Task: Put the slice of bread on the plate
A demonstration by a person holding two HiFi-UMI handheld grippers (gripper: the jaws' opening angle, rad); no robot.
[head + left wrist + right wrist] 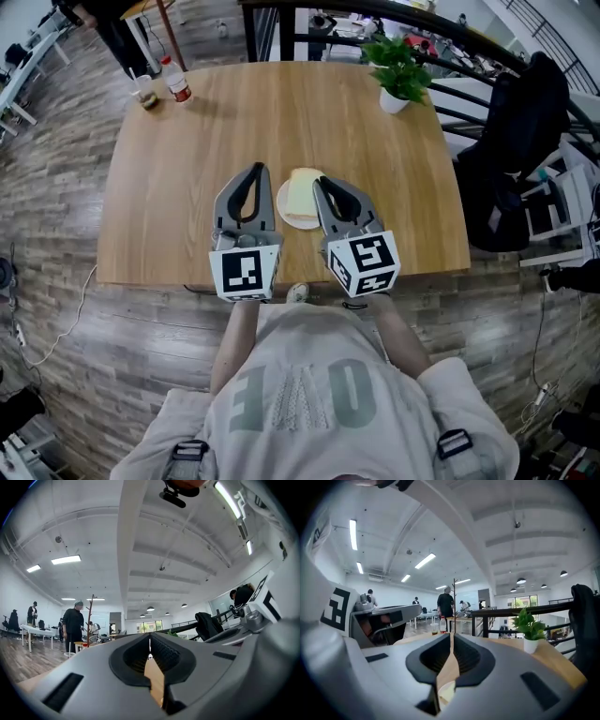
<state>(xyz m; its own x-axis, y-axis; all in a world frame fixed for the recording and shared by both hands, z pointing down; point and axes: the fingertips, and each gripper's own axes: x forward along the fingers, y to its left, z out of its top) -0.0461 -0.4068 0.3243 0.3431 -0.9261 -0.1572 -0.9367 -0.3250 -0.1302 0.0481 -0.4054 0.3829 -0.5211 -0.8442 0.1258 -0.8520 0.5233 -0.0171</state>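
A pale slice of bread (302,194) lies on a small white plate (283,210) near the front middle of the wooden table (178,187). Both grippers hover side by side over the table's front edge. My left gripper (258,170) is just left of the plate, with its jaws meeting and nothing between them. My right gripper (319,183) is over the plate's right side, also shut and empty. In the right gripper view, the plate and bread (446,691) show pale below the closed jaws (452,637). The left gripper view points level, with only table wood showing through its shut jaws (150,641).
A potted plant (400,75) stands at the table's far right corner. A bottle (176,82) and a glass (145,92) stand at the far left corner. A black railing and a chair draped with a dark jacket (525,122) lie to the right. People stand far off (73,625).
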